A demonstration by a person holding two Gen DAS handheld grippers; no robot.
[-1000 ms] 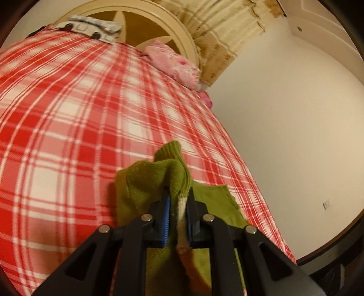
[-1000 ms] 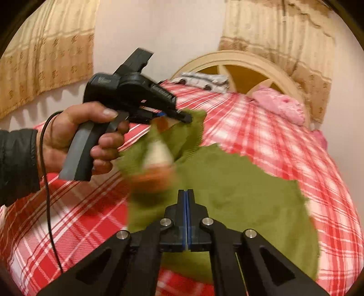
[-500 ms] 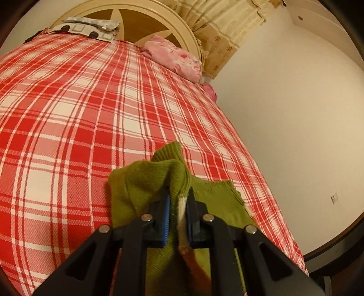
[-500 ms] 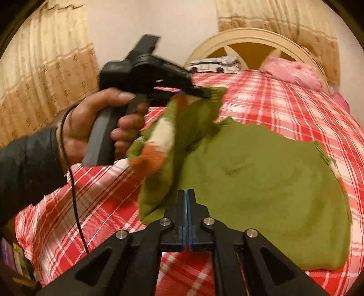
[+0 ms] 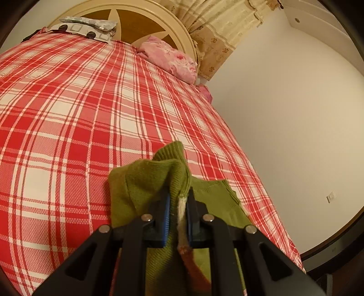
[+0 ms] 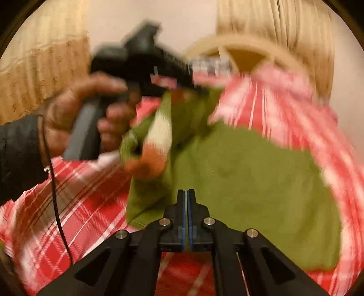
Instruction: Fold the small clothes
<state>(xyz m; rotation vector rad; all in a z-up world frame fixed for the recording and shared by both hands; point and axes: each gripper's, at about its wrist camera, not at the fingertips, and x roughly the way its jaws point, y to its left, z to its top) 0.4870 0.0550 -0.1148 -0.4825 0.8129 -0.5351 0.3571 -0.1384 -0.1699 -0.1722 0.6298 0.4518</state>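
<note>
Your sweater (image 6: pixel 238 182) is a green rib-knit piece, soft and thick, with a cream and orange band on the cuff of its sleeve (image 6: pixel 157 145); most of it lies spread flat on the bed (image 5: pixel 68 136), near the foot end, well away from the headboard (image 5: pixel 145 13). Your left gripper (image 5: pixel 178 200) has its jaws clamped on a bunched fold of that sleeve, the ribbed edge poking up past the blue pads, and in the right wrist view your left hand (image 6: pixel 75 113) lifts that fold clear of the sweater's body. Your right gripper (image 6: pixel 187 200) has its jaws pressed fully together with nothing between them, hovering just above the sweater's near edge. The bed wears a woven red and white plaid cover, taut and fairly smooth. At the headboard, a cream arch with brown panels, rest a grey patterned pillow (image 5: pixel 88 27) and a pink floral pillow (image 5: pixel 170 57). To the right of the headboard hangs a beige patterned curtain (image 5: pixel 218 36), then a plain pale wall (image 5: pixel 295 113) with a small socket low down. A thin black cable (image 6: pixel 56 205) drops from your left wrist across the cover. The right wrist view is blurred, so finer knit detail there cannot be made out.
</note>
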